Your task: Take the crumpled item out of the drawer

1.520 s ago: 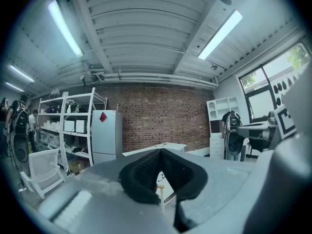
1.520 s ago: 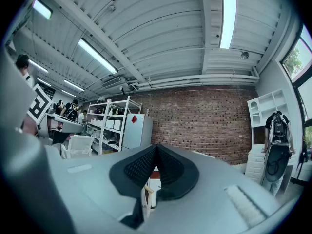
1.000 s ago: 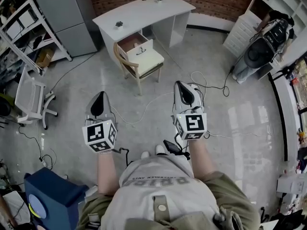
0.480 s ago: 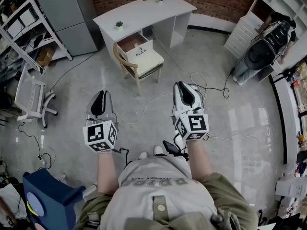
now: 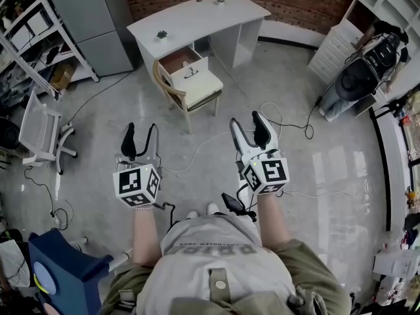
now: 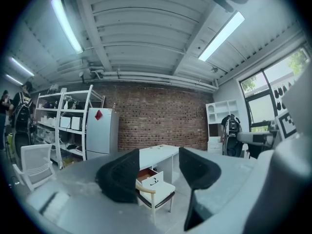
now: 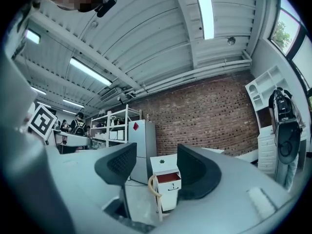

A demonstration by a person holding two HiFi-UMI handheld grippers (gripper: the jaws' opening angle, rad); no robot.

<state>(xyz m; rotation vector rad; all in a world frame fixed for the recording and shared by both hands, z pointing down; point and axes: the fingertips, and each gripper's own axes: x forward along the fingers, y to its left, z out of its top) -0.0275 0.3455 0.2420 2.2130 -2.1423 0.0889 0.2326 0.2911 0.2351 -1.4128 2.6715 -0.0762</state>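
Approach step: left gripper [image 5: 140, 132] and right gripper [image 5: 248, 127] jaws just opened, apart, empty, well apart from open drawer [image 5: 182, 59]. Next: walk closer, reach inside.

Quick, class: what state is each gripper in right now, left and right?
Left gripper: open, jaws just opened, holding nothing.
Right gripper: open, jaws just opened, holding nothing.

Head view: from above the person's chest, steeply down at the floor [image 5: 328, 143], white desk [image 5: 197, 15] far off near the top edge. Both gripper views: low, level, facing the brick wall [image 6: 161, 116], right one slightly rolled. All three share the distant desk, its open drawer [image 5: 178, 58] and the chair [image 5: 197, 87].
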